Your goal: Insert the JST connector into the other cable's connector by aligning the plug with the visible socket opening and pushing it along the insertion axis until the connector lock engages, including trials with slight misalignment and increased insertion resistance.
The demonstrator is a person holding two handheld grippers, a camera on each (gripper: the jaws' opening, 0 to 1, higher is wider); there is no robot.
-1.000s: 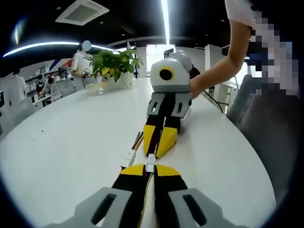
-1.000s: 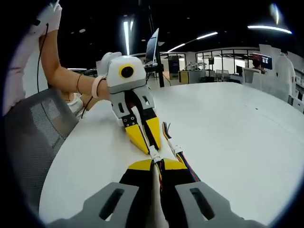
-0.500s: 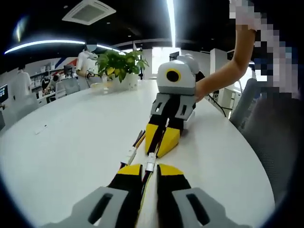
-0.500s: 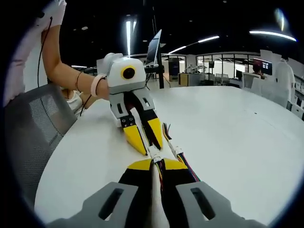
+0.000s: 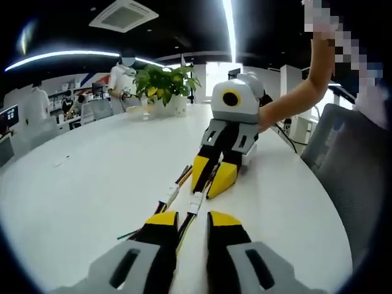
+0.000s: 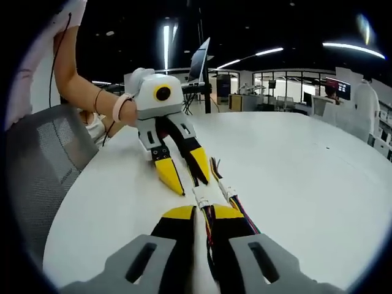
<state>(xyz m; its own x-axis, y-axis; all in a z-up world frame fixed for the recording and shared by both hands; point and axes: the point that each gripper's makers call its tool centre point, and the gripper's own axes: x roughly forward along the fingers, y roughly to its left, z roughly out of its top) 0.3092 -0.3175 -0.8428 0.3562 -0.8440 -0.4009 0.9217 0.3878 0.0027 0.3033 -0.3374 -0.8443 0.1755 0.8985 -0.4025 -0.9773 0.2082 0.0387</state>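
Observation:
A white JST connector (image 5: 196, 202) on a multicoloured wire bundle lies on the white table (image 5: 92, 177), between the two grippers. My left gripper (image 5: 193, 219) stands open, its yellow tips apart on either side of the wires just behind the connector. My right gripper (image 5: 208, 188) faces it, shut on the cable. In the right gripper view the same connector (image 6: 202, 197) sits just past my right gripper (image 6: 201, 212), whose jaws pinch the wires. Beyond it the left gripper (image 6: 193, 185) has its jaws spread. A second white connector (image 5: 170, 197) (image 6: 228, 193) lies beside the first.
A potted plant (image 5: 162, 82) stands at the table's far side. A person's arm (image 5: 294, 98) holds the right gripper, and a grey mesh chair (image 6: 43, 165) sits close to the table's edge. A monitor (image 6: 197, 58) and other people are far behind.
My left gripper has opened and let go of the cable, and it has drawn back a little. The right gripper stays shut on its wires.

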